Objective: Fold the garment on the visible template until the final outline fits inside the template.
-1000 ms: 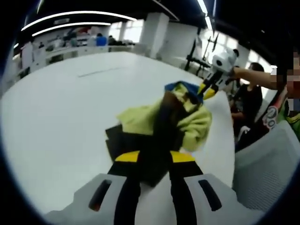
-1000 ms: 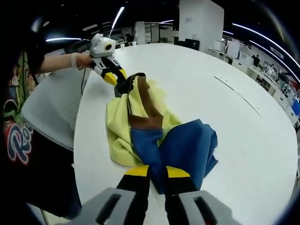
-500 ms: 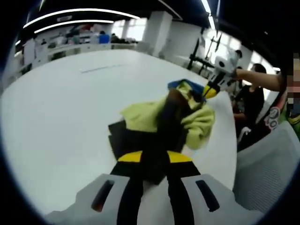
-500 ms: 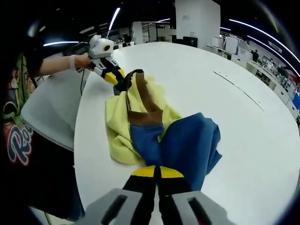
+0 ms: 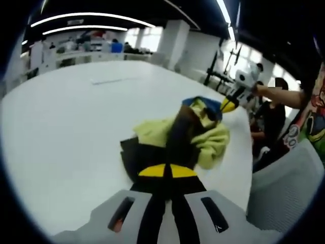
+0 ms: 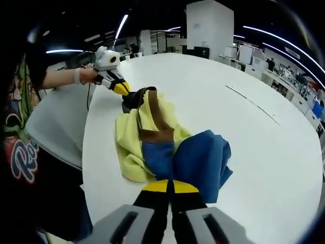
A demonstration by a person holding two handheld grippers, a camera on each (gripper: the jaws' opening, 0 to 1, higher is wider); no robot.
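A crumpled garment (image 5: 195, 133) of yellow, brown, blue and dark cloth lies bunched on the white table (image 5: 61, 127). In the left gripper view my left gripper (image 5: 165, 171) is shut on the garment's dark end. At the far blue end, the right gripper (image 5: 227, 104) pinches the cloth. The right gripper view shows the garment (image 6: 152, 132) from the other side. There my right gripper (image 6: 170, 186) is shut on the blue part. The left gripper (image 6: 122, 90), held by a hand, grips the dark end far off.
A thin straight line (image 5: 109, 80) marks the table top, seen too as a line (image 6: 251, 104). A grey mesh chair (image 6: 56, 122) and a person in a printed shirt (image 6: 20, 152) stand at the table's rounded edge. Office desks fill the background.
Both pairs of jaws have closed on the cloth: the right one first, the left one in the last half second. The garment stays bunched in about the same place.
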